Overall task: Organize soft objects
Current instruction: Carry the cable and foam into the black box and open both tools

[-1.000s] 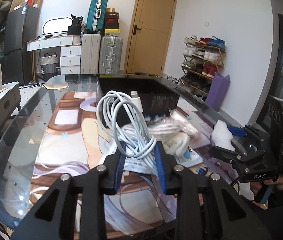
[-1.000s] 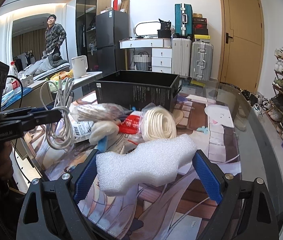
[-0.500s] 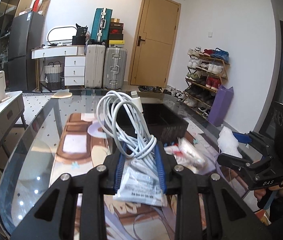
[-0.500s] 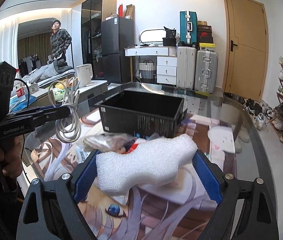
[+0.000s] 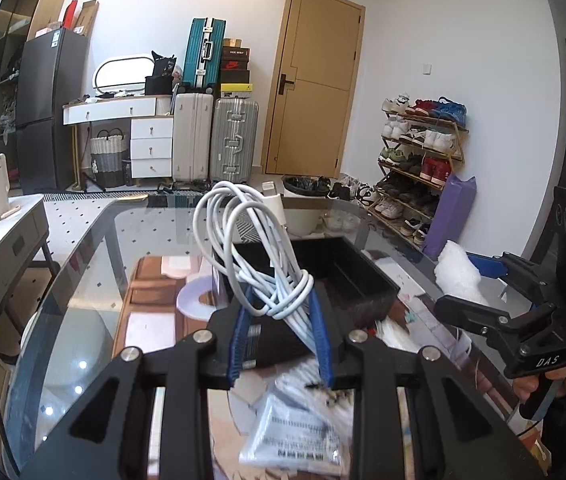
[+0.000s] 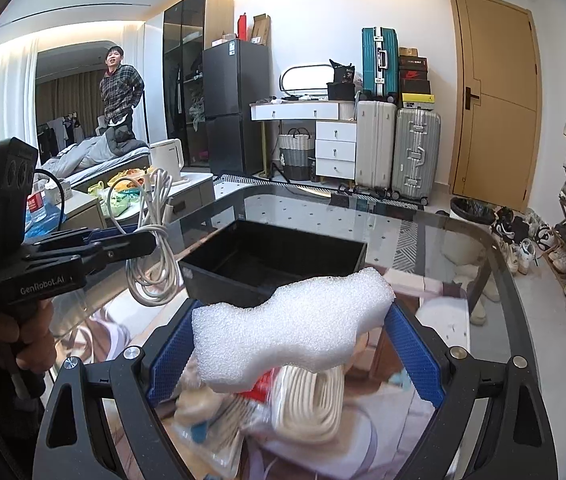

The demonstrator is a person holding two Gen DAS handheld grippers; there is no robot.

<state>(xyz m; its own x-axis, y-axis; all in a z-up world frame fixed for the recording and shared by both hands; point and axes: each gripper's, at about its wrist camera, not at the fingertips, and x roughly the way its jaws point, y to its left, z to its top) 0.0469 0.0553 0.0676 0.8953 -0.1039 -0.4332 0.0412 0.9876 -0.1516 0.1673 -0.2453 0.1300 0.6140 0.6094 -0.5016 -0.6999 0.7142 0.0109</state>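
The left tongs (image 5: 281,336) were clamped tight on a coiled white cable (image 5: 255,248), and the right tongs (image 6: 291,354), spread wide, squeezed a white foam block (image 6: 291,326). Both hung over the glass tabletop (image 6: 423,224), the black bin (image 6: 275,260) at twelve o'clock. The cable's loose loops might snag the bin's rim, and the springy foam could pop free.

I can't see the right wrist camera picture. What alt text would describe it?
A hand-held right gripper with blue pads clamps a white wavy foam block above a glass table, with an open black plastic bin just beyond. At left, the left gripper holds a bundled white charging cable; coiled cream cord lies below.
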